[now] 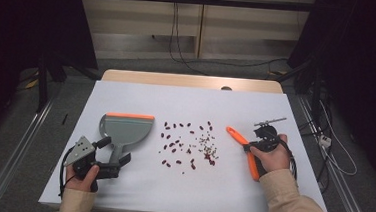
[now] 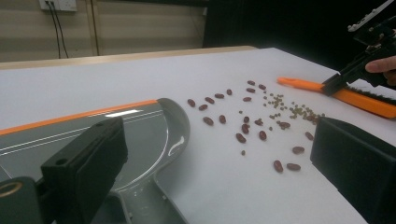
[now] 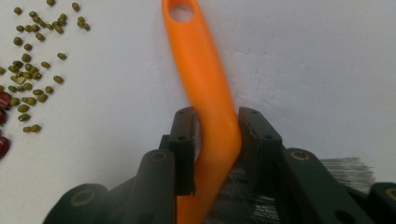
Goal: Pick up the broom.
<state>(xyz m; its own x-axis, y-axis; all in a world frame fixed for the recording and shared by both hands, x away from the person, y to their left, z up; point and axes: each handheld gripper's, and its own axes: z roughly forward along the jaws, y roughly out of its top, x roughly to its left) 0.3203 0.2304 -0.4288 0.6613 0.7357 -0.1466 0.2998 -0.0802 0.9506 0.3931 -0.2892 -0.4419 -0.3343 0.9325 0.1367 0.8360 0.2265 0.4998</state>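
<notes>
A grey dustpan with an orange lip lies at the left of the white table. My left gripper stands open astride its handle, and the wide-set jaws do not touch it. Red beans and smaller green beans lie scattered in the middle. At the right, my right gripper is shut on an orange brush. In the right gripper view both pads press the brush handle just ahead of the bristles, and the brush lies on the table.
The beans spread between the dustpan's lip and the brush. Bare white surface runs along the near edge and the far side. Cables and metal rails lie on the floor beyond and beside the table.
</notes>
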